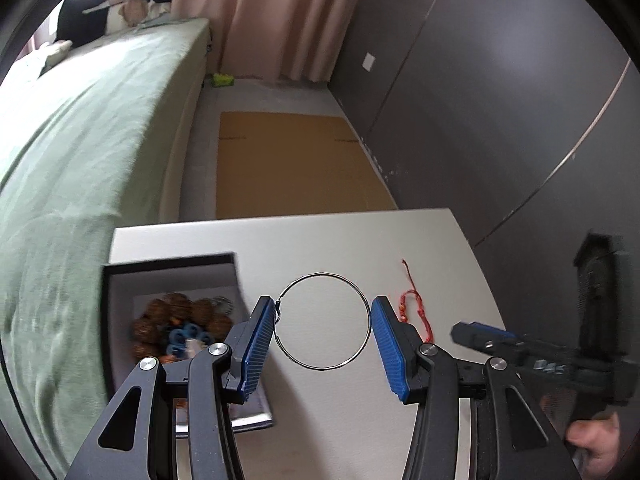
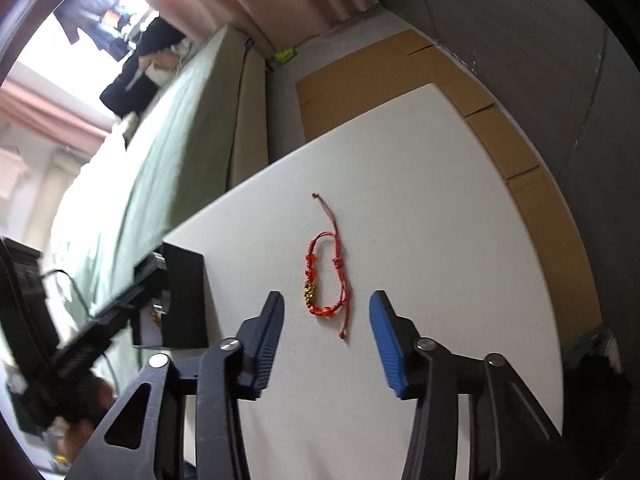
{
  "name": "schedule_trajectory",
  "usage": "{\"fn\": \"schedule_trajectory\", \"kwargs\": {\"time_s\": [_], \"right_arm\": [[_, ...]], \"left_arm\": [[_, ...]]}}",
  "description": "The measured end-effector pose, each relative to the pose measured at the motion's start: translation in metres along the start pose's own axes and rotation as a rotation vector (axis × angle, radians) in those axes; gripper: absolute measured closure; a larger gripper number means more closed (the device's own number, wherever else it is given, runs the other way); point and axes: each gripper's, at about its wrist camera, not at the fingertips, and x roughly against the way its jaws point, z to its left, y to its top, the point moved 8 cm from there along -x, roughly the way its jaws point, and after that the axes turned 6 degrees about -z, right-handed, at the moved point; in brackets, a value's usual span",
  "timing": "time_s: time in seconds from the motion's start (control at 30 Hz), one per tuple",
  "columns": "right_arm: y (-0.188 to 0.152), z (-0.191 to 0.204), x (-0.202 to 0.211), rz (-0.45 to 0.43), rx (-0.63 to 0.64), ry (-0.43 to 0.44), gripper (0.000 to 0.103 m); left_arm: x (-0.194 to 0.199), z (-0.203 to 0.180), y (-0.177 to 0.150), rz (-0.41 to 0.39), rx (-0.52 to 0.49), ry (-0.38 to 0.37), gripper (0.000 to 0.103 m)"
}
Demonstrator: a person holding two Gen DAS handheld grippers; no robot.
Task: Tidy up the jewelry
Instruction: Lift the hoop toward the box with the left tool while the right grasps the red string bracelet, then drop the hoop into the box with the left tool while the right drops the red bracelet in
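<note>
Item 1 – left gripper (image 1: 324,316): black linkage w/ blue ribbed pads, jaws standing spread apart, hovering over the white rectangular tabletop (image 1: 320,240).

Item 2 – thin silver wire hoop (image 1: 322,321): lying flat on the tabletop, sitting between the left claw's pads. Its clasp end is showing right at the left-hand pad (image 1: 260,344); its opposite edge is lying just beside the other pad. Cannot tell if either pad is touching it; nothing is being pinched.

Item 3 – black open-top jewelry box w/ pale lining (image 1: 120,320): sitting just to the left of the left claw, partly hidden behind its linkage. Holding brown knobbly beads (image 1: 168,308) and blue ring-shaped beads (image 1: 184,336); blurred.

Item 4 – right gripper (image 2: 326,300): same build, jaws spread wide, gripping nothing.

Item 5 – red knotted cord bracelet w/ gold charm (image 2: 328,276): lying on the tabletop between and slightly ahead of the right claw's fingertips, apart from both; loose cord tail is trailing fwd, away from the claw. In left wrist view it is lying just right of the left claw.
</note>
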Motion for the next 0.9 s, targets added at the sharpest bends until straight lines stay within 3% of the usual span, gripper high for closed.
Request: {"fn": "schedule_trajectory", "kwargs": {"time_s": [0.23, 0.33, 0.4, 0.47, 0.57, 0.73, 0.9], "right_arm": [[-0.005, 0.002, -0.020, 0.025, 0.073, -0.142, 0.073], [-0.007, 0.004, -0.030, 0.033, 0.143, -0.244, 0.089], [-0.010, 0.006, -0.036, 0.045, 0.182, -0.291, 0.094], [-0.010, 0.008, -0.036, 0.037, 0.185, -0.295, 0.099], [-0.005, 0.015, -0.026, -0.006, 0.179, -0.271, 0.100], [0.000, 0.032, -0.008, -0.066, 0.154, -0.188, 0.100], [0.005, 0.052, 0.009, -0.126, 0.127, -0.085, 0.100]], "left_arm": [[0.015, 0.032, 0.001, -0.013, 0.052, 0.000, 0.052], [0.019, 0.039, -0.001, -0.013, 0.054, -0.001, 0.052], [0.022, 0.045, -0.002, -0.007, 0.056, 0.002, 0.051], [0.023, 0.051, -0.004, -0.001, 0.063, 0.009, 0.051], [0.024, 0.062, -0.007, 0.009, 0.080, 0.017, 0.049], [0.027, 0.069, -0.008, 0.018, 0.098, -0.023, 0.026], [0.036, 0.079, 0.000, -0.012, 0.124, -0.033, 0.024]]}}
